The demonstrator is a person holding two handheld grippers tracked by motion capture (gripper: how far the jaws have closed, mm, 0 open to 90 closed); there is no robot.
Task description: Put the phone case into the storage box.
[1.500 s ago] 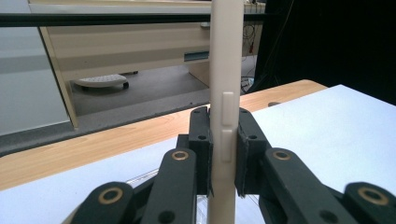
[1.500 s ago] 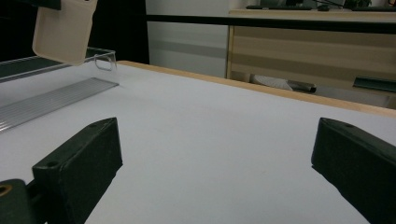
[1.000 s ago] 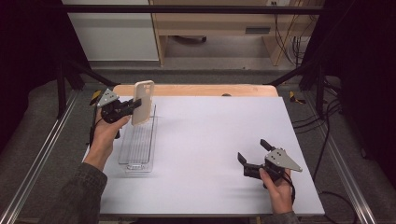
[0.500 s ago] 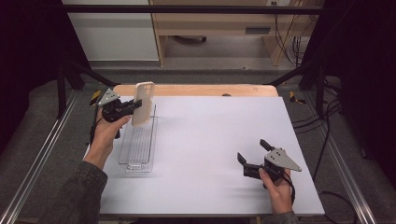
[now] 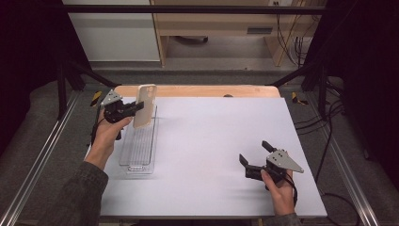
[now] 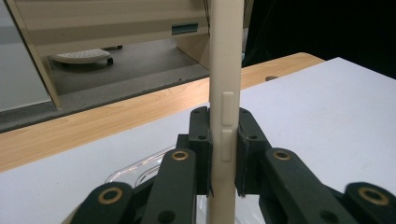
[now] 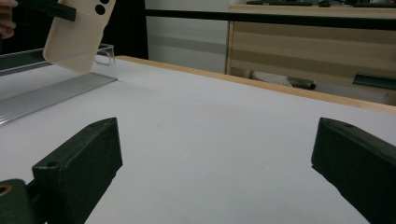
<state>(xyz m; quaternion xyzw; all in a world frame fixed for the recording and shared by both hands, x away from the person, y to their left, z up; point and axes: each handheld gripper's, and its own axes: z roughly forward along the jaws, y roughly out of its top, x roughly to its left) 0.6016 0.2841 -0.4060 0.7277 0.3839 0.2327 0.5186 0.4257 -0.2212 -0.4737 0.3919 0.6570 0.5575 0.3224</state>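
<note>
A cream-coloured phone case [image 5: 144, 106] is held upright above the far end of a clear plastic rack [image 5: 139, 146] at the table's left. My left gripper [image 5: 137, 107] is shut on the case; in the left gripper view both pads squeeze the case's [image 6: 225, 116] thin edge near its side buttons. The right gripper view catches the case [image 7: 79, 32] at the upper left, tilted over the rack [image 7: 51, 95]. Near the front right of the white table, my right gripper [image 5: 254, 154] stands open just above the surface, nothing between its jaws.
The white tabletop [image 5: 207, 136] has a wooden strip [image 5: 197, 91] along its far edge. Black frame bars and cables run along both sides. A cabinet and a shelf unit stand on the floor behind the table.
</note>
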